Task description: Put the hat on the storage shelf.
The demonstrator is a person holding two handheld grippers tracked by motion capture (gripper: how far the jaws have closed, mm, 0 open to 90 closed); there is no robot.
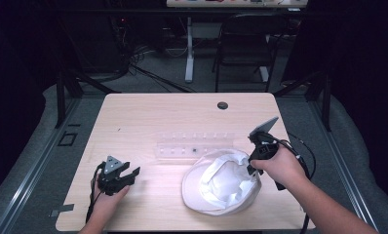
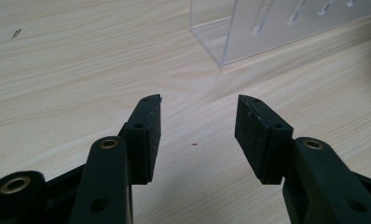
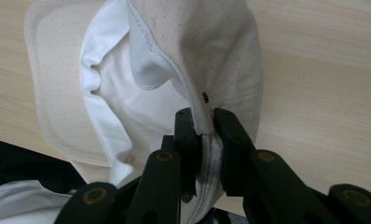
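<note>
Cap [image 1: 221, 183], cream-white and turned with its pale lining upward, serves as our landmark: it lies on the wooden table [image 1: 148, 117], toward the near edge. We see the right gripper [image 3: 207, 126] at the cap's right rim, its jaws pinching a fold of that rim's fabric between them. A clear plastic rack [image 1: 194, 145] stands just behind the cap. Well to the cap's left, the left gripper [image 2: 197, 135] rests low over bare tabletop, jaws spread apart with nothing between them.

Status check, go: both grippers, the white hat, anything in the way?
Right gripper shut on hat edge. Left gripper open, empty. Clear rack just behind hat.
</note>
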